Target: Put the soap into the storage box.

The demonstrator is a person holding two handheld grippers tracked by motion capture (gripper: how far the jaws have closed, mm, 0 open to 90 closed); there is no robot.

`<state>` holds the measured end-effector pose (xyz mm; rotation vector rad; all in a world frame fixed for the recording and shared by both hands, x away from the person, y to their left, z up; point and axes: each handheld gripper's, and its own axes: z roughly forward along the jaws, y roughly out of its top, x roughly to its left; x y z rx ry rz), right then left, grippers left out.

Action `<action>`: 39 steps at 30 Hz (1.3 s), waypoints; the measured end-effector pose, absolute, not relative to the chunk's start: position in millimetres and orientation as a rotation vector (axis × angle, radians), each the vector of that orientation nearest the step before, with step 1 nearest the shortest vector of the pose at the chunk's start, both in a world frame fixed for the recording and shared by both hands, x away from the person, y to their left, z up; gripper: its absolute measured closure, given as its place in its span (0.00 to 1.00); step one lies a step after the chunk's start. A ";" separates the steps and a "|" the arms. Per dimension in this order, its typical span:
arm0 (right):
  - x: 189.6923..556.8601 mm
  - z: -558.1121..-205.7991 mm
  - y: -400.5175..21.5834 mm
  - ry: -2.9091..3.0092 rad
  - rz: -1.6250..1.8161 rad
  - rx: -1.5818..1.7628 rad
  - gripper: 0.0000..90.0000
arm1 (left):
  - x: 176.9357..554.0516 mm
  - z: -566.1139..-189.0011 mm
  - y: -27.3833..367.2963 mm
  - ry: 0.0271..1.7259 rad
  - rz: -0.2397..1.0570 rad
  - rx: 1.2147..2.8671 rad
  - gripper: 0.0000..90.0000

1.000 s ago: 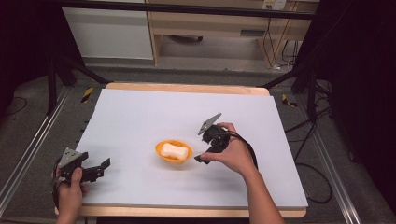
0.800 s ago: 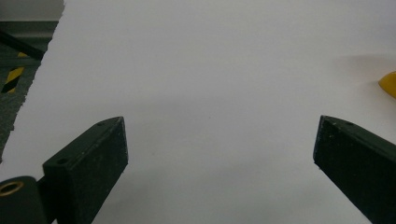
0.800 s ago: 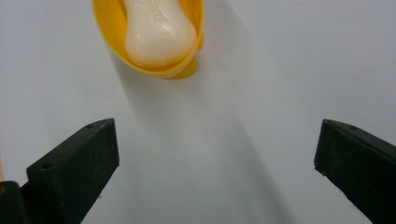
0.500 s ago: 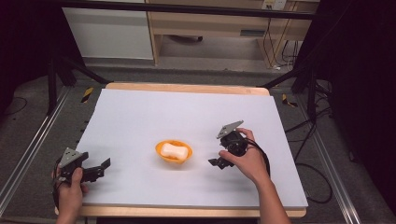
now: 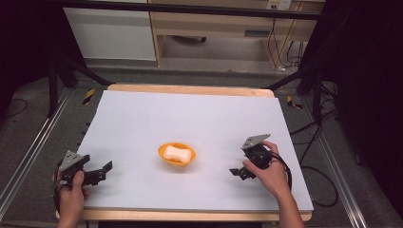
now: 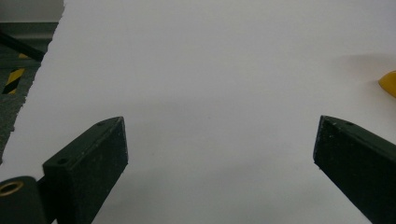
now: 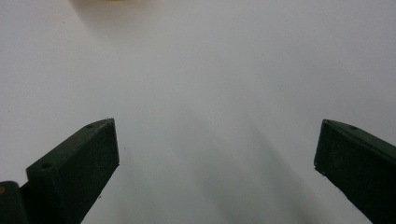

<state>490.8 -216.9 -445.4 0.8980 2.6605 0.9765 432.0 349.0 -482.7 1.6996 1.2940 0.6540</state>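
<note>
A small orange bowl [image 5: 165,156] sits in the middle of the white table [image 5: 190,111], with a white rounded block [image 5: 178,152] lying in it. Near the table's front left corner, a hand holds my left gripper [image 5: 103,172] open and pointing right toward the bowl. In the left gripper view the jaws stand wide apart around my left gripper [image 6: 219,126], over bare table, and the bowl's rim [image 6: 389,83] shows at the right edge. My right gripper [image 5: 239,173] rests to the right of the bowl, apart from it. The right gripper [image 7: 217,123] is open with nothing between its jaws.
The table has a wooden border [image 5: 190,89] at the back. Black stand legs [image 5: 71,71] flank it on both sides. Cables [image 5: 313,142] trail on the floor to the right. A pale wooden cabinet [image 5: 214,23] stands behind.
My right gripper has moved right and toward the front edge, away from the bowl. The left gripper has stayed in place.
</note>
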 end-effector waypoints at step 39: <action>435.1 -484.5 -344.7 2.315 1.315 1.161 0.04 | 426.5 -482.3 347.5 1.271 0.703 1.671 0.02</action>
